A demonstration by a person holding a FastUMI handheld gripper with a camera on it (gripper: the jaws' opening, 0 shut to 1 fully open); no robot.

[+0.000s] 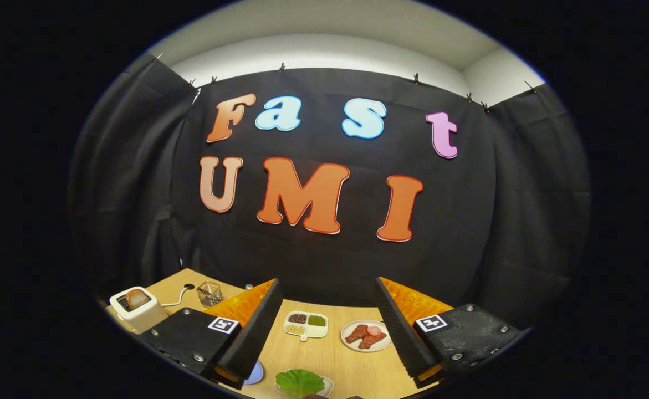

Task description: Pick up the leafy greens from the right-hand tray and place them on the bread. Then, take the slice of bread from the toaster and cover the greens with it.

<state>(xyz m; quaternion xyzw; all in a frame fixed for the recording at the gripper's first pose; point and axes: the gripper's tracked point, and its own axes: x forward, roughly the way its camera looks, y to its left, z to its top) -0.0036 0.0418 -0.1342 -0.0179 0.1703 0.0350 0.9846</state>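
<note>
Your gripper (327, 327) hung above the table (352, 371), fingers spread wide, clamped on nothing.

The leafy greens (299, 382) lay on their tray (326, 383) below, between the fingers; the bread (134, 298) stood in the toaster (136, 310) beyond the left finger.

Gripper (327, 327) was held w/ fingers spread wide apart, gap between them clear, nothing clamped. Left finger (252, 332) & right finger (404, 332) both angled inward toward their far ends, each touching nothing. Gripper sat raised above the surface (324, 354), looking fwd and a bit downward, roughly level side to side.
</note>
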